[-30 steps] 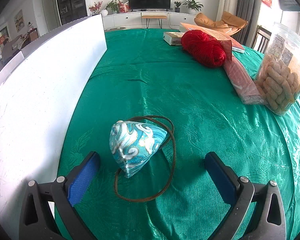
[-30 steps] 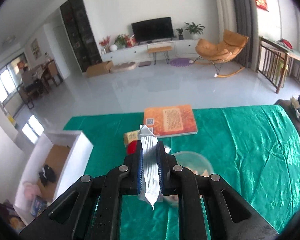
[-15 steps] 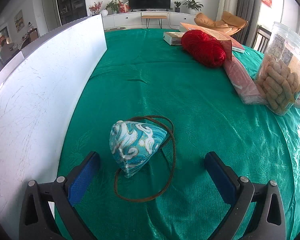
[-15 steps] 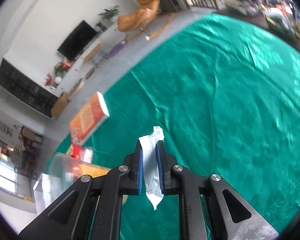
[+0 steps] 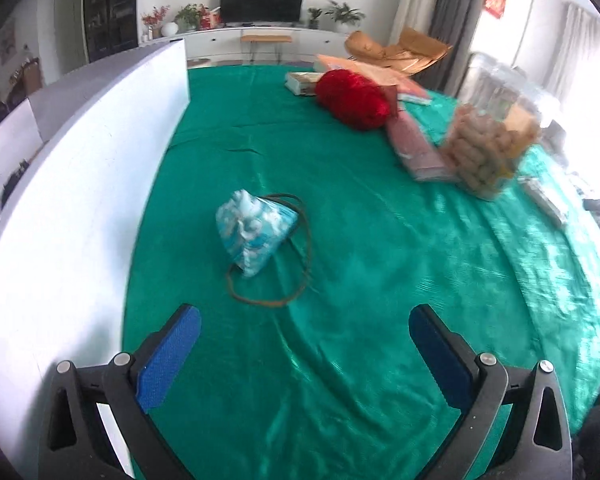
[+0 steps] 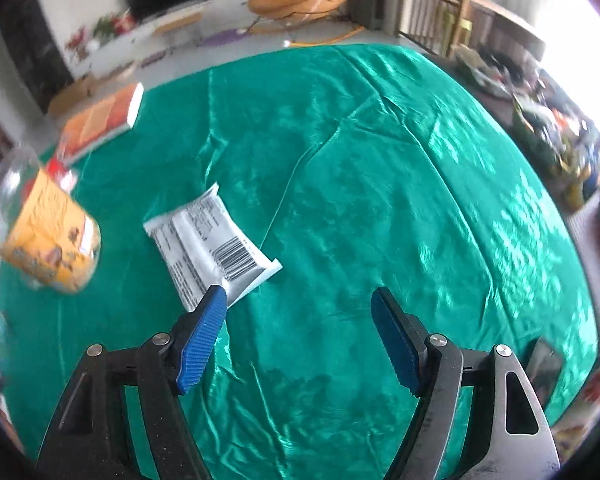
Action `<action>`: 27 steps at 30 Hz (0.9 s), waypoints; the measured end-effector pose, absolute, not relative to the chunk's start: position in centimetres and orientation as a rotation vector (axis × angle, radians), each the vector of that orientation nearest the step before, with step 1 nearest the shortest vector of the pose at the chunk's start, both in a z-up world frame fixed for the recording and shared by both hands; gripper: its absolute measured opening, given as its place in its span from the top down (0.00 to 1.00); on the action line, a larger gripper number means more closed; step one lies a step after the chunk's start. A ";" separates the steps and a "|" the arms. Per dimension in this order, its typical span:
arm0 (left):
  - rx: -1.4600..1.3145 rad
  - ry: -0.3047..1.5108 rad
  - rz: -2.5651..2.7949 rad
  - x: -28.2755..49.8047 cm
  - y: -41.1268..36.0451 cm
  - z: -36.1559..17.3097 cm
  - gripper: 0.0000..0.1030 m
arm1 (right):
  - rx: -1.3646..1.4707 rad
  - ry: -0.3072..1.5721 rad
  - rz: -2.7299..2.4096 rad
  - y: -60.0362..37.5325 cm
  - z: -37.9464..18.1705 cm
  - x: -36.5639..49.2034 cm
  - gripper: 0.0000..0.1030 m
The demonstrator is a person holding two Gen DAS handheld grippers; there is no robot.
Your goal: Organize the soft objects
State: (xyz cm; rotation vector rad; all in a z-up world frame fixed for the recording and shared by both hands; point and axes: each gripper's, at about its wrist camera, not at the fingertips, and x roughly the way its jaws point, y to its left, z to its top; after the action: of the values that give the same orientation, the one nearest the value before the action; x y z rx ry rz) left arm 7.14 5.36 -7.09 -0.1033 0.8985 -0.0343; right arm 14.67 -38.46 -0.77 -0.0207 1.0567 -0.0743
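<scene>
Dropped from opening right claw (image 6: 296, 312) — packet (image 6: 211, 243) lies diagonally.

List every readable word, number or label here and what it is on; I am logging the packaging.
No text can be read in either view.
White packet: a barcode and lines of print, too small and blurred.
Clear jar: yellow label, print blurred.
Orange book: cover print too small.
Red wall hanging: sign illegible.

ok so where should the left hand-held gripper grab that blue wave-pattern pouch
Grip the blue wave-pattern pouch across its plump body, coming down from above with the open left hand-held gripper. It lies slumped on the green tablecloth, and its brown cord loops loosely alongside, too flat to pinch.
</scene>
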 end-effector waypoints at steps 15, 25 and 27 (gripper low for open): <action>-0.171 0.917 0.061 15.0 5.2 -7.6 0.57 | -0.187 1.259 0.083 -33.3 -6.9 21.9 0.34; -0.384 0.779 -0.077 13.3 6.0 2.7 0.57 | 0.151 0.984 0.031 -34.6 3.2 21.7 0.36; -0.392 0.732 -0.092 12.2 7.8 5.8 0.57 | 0.096 0.930 0.062 -32.1 6.9 20.8 0.36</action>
State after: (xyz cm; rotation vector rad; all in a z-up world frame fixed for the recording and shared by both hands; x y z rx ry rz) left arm 12.18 7.75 5.82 -0.3925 0.7315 -0.0920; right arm 20.84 -32.11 6.88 0.0956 0.9296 0.0624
